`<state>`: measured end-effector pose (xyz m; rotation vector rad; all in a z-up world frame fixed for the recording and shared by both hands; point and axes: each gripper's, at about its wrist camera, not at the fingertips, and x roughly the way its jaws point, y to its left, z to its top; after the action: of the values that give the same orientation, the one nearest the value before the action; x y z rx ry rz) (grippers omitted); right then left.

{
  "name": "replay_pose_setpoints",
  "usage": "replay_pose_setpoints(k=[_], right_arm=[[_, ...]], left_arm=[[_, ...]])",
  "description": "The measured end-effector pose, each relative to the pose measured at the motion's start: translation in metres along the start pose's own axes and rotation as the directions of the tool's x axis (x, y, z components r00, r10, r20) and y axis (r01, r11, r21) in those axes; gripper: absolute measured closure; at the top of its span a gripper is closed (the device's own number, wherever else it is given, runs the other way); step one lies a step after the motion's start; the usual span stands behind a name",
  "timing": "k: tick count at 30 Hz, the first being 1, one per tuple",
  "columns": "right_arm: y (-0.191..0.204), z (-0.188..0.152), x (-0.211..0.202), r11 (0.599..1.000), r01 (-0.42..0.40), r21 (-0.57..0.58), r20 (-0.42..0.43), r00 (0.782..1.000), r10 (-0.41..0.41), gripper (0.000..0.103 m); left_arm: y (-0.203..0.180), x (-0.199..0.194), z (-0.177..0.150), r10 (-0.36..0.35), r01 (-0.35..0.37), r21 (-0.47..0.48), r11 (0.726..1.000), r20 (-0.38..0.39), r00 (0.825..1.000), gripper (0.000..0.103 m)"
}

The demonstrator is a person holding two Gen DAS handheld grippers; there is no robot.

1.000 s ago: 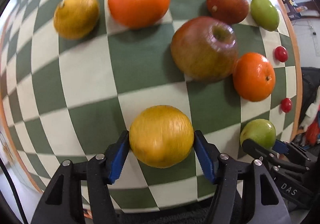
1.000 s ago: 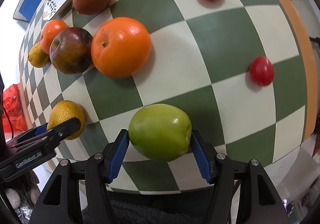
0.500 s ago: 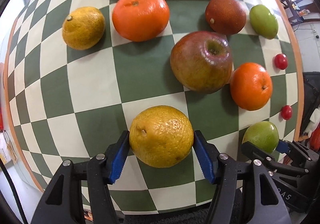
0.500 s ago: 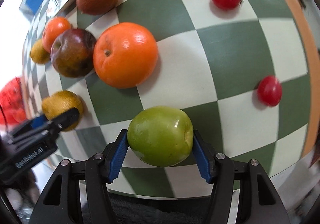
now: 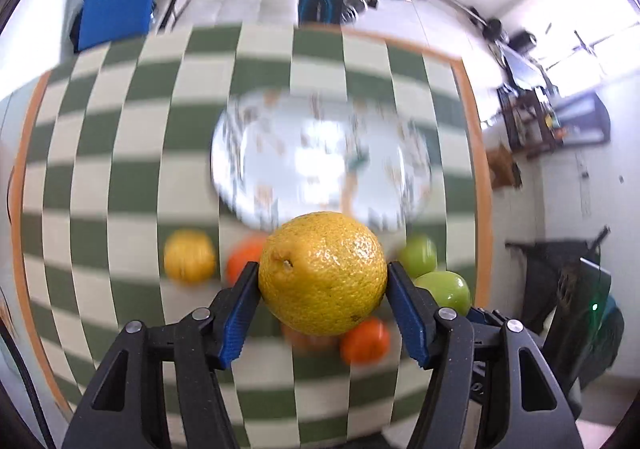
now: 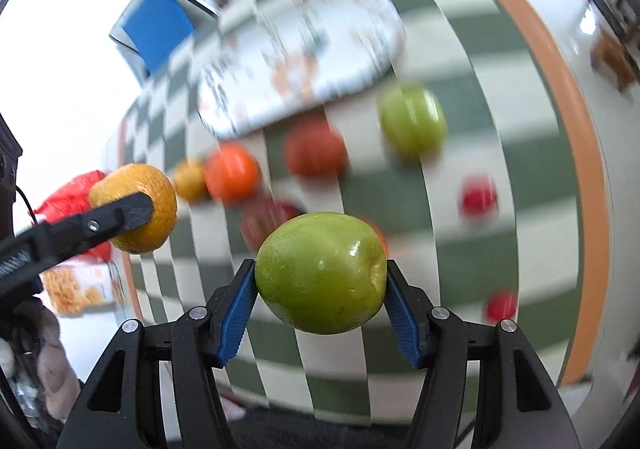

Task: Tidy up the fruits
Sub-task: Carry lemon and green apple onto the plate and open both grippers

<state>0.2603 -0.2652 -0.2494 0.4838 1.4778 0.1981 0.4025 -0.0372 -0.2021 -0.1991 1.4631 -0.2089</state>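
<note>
So both claws are holding fruit up above the table (image 5: 132,153) at once. The left claw (image 5: 323,299) is clamping its 2 blue pads onto the sides of a bumpy yellow orange (image 5: 323,273), jaws about halfway apart with the fruit filling the gap. The right claw (image 6: 321,301) is doing the same with a shiny green apple (image 6: 320,272), pads pressing on both sides. Beyond them a patterned white plate (image 5: 280,153) is sitting on the green and cream checkered cloth, looking blurry. Just on the near side of the plate the other fruits are lying loose: a small yellow one (image 5: 189,256), an orange one (image 6: 232,171), a reddish-brown one (image 6: 316,148), another green one (image 6: 413,121) and 2 little red ones (image 6: 479,196) toward the orange table edge.
</note>
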Motion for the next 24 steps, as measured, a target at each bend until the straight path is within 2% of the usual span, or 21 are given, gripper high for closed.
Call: replay_pose_setpoints(k=[3,6,11,13,18,24], right_arm=[[0.017,0.058,0.007,0.999,0.014,-0.031,0.042,0.999,-0.013,0.039],[0.035,0.12,0.037,0.998,0.032,-0.061,0.045,0.999,-0.029,0.039],[0.058,0.191,0.094,0.994,0.051,-0.096,0.0,0.999,-0.051,0.039],[0.063,0.209,0.114,0.993,0.052,-0.106,-0.02,0.998,-0.054,0.039],[0.065,0.231,0.14,0.99,0.048,-0.13,-0.062,0.996,-0.056,0.039],[0.059,0.245,0.15,0.992,0.052,-0.113,-0.075,0.995,-0.06,0.038]], left_arm=[[0.008,0.026,0.046,0.027,-0.027,-0.039,0.999,-0.014,1.0,0.042],[0.016,0.059,0.082,0.036,-0.042,-0.086,0.995,-0.078,0.996,0.042],[0.031,0.107,0.115,-0.017,-0.015,-0.166,0.986,-0.193,0.981,0.042],[0.035,0.12,0.122,-0.047,0.003,-0.19,0.982,-0.225,0.973,0.042],[0.041,0.134,0.131,-0.055,-0.004,-0.219,0.976,-0.261,0.964,0.042],[0.042,0.143,0.135,-0.047,-0.01,-0.195,0.981,-0.286,0.957,0.042]])
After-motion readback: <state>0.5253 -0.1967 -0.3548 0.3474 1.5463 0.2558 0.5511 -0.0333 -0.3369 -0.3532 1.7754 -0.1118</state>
